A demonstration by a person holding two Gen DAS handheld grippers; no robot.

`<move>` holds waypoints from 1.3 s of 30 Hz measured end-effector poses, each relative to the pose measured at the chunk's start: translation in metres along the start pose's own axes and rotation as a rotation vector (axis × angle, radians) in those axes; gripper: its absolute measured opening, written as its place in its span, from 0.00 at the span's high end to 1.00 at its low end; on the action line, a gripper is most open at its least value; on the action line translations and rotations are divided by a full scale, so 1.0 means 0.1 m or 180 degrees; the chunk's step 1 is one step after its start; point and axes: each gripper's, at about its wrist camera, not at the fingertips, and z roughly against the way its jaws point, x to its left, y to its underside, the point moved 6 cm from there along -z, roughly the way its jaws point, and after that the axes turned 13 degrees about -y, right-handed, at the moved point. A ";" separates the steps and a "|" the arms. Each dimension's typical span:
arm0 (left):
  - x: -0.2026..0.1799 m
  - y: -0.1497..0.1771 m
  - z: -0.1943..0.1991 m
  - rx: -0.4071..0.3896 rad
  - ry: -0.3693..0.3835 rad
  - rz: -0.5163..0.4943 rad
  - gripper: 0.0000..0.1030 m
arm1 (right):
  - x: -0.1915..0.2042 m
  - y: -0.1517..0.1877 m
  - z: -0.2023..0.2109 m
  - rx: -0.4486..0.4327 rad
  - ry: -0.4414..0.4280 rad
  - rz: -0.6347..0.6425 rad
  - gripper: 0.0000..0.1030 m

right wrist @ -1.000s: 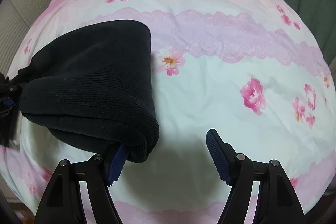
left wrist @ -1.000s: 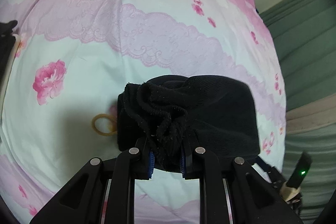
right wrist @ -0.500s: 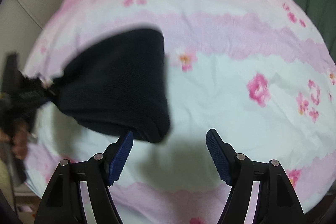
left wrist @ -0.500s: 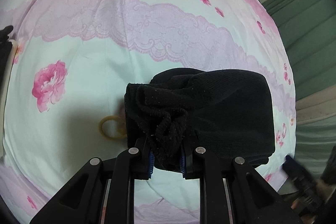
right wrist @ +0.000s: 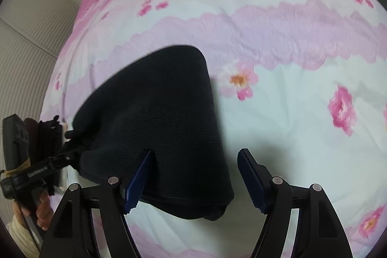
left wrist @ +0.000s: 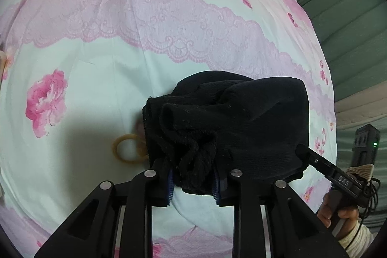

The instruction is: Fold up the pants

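Observation:
The black knit pants (left wrist: 254, 122) lie folded into a thick bundle on the pink floral bedsheet (left wrist: 96, 69). My left gripper (left wrist: 193, 181) is shut on the bunched end of the pants. In the right wrist view the pants (right wrist: 157, 125) fill the left middle, and my right gripper (right wrist: 193, 180) is open with the bundle's near edge between its blue pads, the left pad (right wrist: 137, 178) against the fabric. The left gripper also shows in the right wrist view (right wrist: 65, 156), and the right gripper's finger touches the bundle in the left wrist view (left wrist: 321, 165).
A tan rubber band (left wrist: 128, 149) lies on the sheet just left of the bundle. Green curtain (left wrist: 350, 28) hangs past the bed's right edge. A ribbed pale wall (right wrist: 24, 52) stands beyond the bed's left edge in the right wrist view.
My right gripper moved in toward the bundle, so its near edge now sits between the open pads. The left gripper kept its hold and the bundle shifted slightly.

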 end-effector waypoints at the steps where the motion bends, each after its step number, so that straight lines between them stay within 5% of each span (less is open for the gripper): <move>1: 0.01 0.01 -0.01 -0.0015 -0.0012 -0.0011 0.67 | -0.04 0.02 -0.03 0.0017 -0.0004 -0.0005 0.30; 7: 0.19 0.01 -0.14 0.0076 0.0323 0.0215 0.55 | -0.15 0.04 -0.16 0.0099 0.0034 0.0002 0.30; 19: 0.30 -0.03 -0.40 0.0233 0.0580 0.0353 0.29 | -0.26 0.01 -0.31 0.0176 0.0000 -0.0011 0.29; 30: 0.22 -0.11 -0.57 0.0314 0.0766 0.0656 0.29 | -0.29 -0.08 -0.44 0.0214 -0.0176 -0.0080 0.28; 39: 0.26 -0.03 -0.57 0.0325 0.0977 0.1174 0.47 | -0.28 -0.13 -0.62 0.0193 -0.0459 -0.0429 0.30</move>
